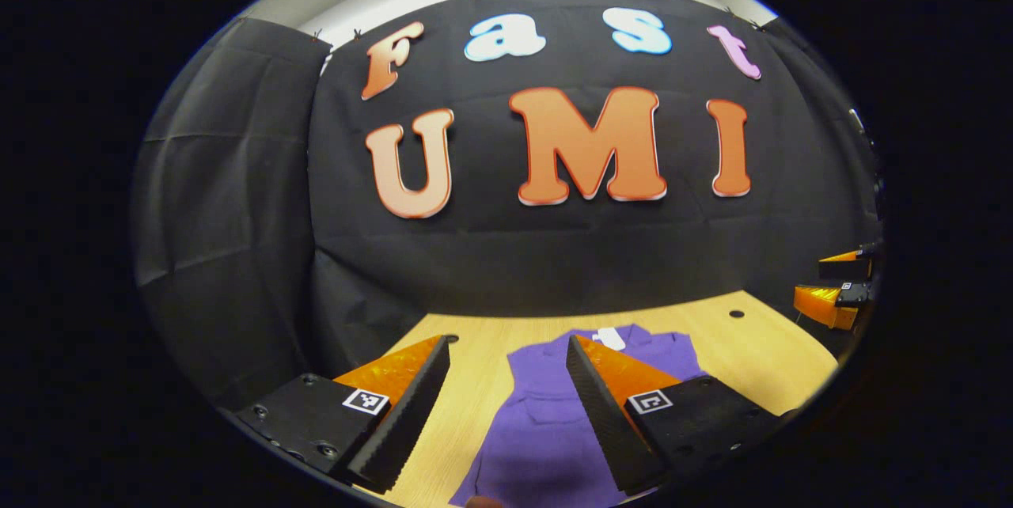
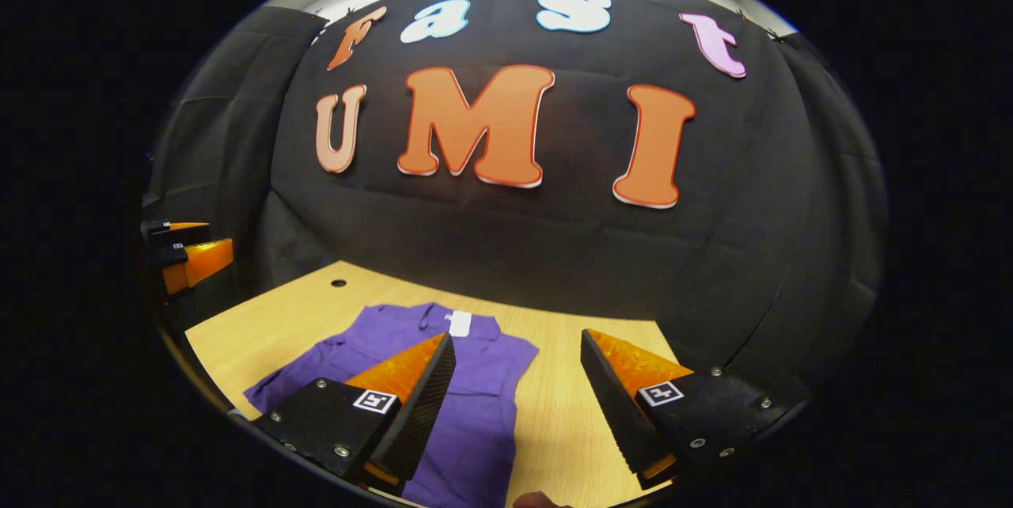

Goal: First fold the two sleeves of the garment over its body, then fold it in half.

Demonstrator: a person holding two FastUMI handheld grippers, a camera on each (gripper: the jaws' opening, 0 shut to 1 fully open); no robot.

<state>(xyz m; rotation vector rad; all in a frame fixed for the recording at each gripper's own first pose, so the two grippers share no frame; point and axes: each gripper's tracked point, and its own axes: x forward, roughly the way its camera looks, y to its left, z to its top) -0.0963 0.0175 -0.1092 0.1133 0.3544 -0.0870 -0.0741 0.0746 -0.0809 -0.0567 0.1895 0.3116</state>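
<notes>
A purple shirt (image 1: 546, 429) lies flat on the wooden desk (image 1: 760, 350), low in both views, its white neck label (image 2: 458, 324) too small to read. Left tool (image 1: 506, 381) and right tool (image 2: 518, 373) hover above, fingers apart, holding nothing.

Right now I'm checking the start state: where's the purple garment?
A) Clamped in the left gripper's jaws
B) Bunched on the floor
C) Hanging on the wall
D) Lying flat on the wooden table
D: the purple garment lies spread on the wooden table, both grippers' jaws open above it.
</notes>
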